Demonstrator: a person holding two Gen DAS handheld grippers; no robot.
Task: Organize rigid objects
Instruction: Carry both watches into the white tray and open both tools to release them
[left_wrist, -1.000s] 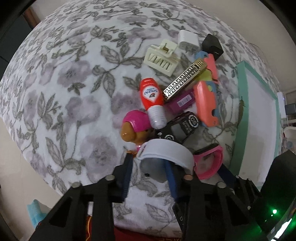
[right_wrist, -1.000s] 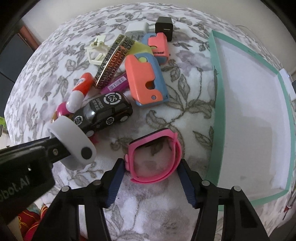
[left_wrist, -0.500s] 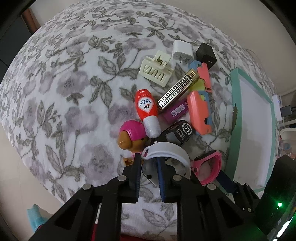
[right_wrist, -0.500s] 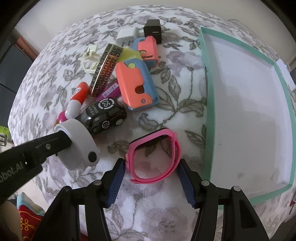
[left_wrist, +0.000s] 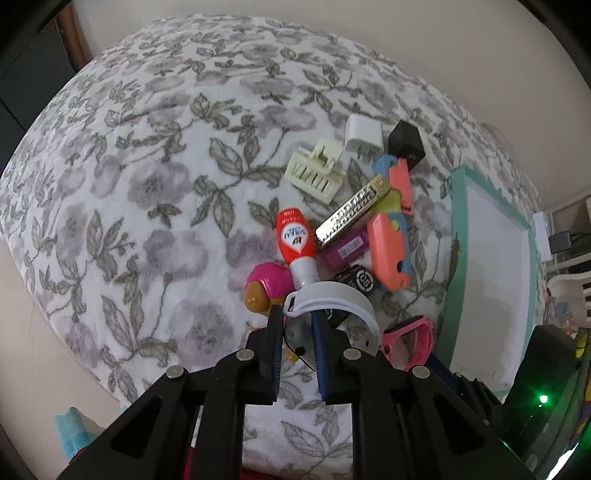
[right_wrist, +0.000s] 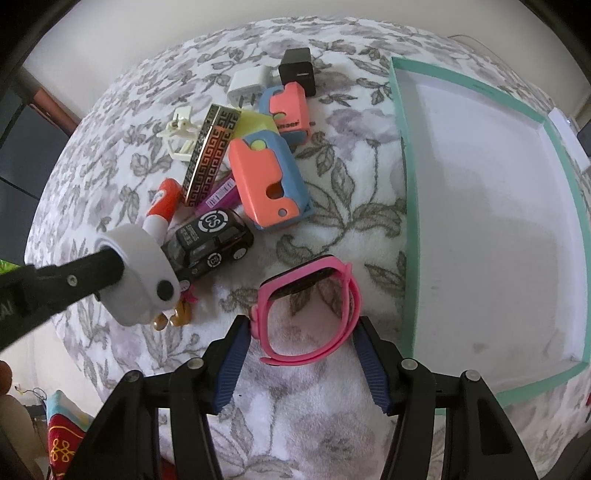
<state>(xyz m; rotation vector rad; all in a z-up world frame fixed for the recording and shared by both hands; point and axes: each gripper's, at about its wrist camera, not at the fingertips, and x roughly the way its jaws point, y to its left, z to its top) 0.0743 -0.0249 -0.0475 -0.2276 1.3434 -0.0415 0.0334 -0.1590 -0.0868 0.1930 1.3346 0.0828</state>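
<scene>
Our left claw (left_wrist: 297, 332) is squeezed tight on the white wristband (left_wrist: 332, 299), pinching one side of its loop. The band hangs in the air above the pile of toys. Our right claw (right_wrist: 301, 338) has its two fingers on each side of the pink wristband (right_wrist: 308, 306). They look like they touch its sides, but we cannot tell if they press hard. The pink band sits on the flowery blanket (left_wrist: 147, 166), just beside the teal box (right_wrist: 402, 184).

The teal box has nothing in it yet. So we think the job has only just begun. Two bands are being picked up, and everything else waits in the pile: the toy car (right_wrist: 210, 240), the red and white bottle (left_wrist: 297, 240), the gold patterned bar (right_wrist: 208, 153), two orange and blue cases (right_wrist: 267, 181), the white charger (left_wrist: 364, 134), the black charger (left_wrist: 406, 144), the cream clip (left_wrist: 314, 171) and the little pink doll (left_wrist: 266, 286).

The pink band lies flat, with its hole facing up at us. Its long way runs away from our claw toward the pile, and its dark screen is on the far end. The white band's loop is on its side, opening toward our claw.
</scene>
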